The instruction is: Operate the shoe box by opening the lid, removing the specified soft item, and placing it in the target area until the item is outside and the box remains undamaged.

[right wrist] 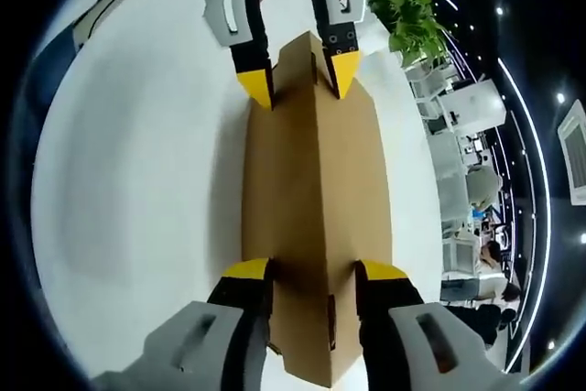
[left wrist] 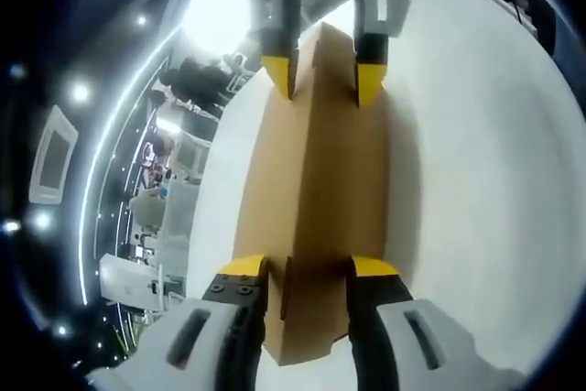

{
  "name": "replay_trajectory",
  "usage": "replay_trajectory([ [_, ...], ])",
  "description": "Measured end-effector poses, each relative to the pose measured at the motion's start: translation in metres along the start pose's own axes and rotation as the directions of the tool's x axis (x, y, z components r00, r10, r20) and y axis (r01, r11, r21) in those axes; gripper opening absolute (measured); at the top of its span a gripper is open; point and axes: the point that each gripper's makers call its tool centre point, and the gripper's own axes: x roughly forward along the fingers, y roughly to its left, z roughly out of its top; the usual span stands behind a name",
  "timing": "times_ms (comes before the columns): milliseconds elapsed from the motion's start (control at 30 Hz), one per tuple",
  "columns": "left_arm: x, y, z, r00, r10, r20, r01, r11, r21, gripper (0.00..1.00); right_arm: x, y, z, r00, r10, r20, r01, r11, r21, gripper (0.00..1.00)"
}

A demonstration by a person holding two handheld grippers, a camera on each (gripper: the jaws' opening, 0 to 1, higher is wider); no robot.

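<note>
**Both grippers on the box ends, lid not open yet**

We had the shoe box (left wrist: 316,199) lying closed on the white table (left wrist: 485,180), running lengthwise between the two grippers. Left gripper (left wrist: 307,274) straddled one end, jaws partly open, yellow tips against the cardboard. Right gripper (right wrist: 304,274) did the same at the opposite end. Whether either actually pinched, we couldn't tell. The soft item was presumably inside, unseen. We judged this as the lid-opening step, just starting. Next move: lift evenly at both ends, gently, without creasing the cardboard.
</note>
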Motion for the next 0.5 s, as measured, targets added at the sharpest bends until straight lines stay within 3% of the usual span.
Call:
replay_trajectory([
  [500, -0.0019, 0.0071, -0.0006, 1.000, 0.010, 0.011, -0.010, 0.999, -0.050, 0.33, -0.0033, -0.0064, 0.0022, 1.000, 0.001, 0.004, -0.001, 1.000, 0.009, 0.33],
])
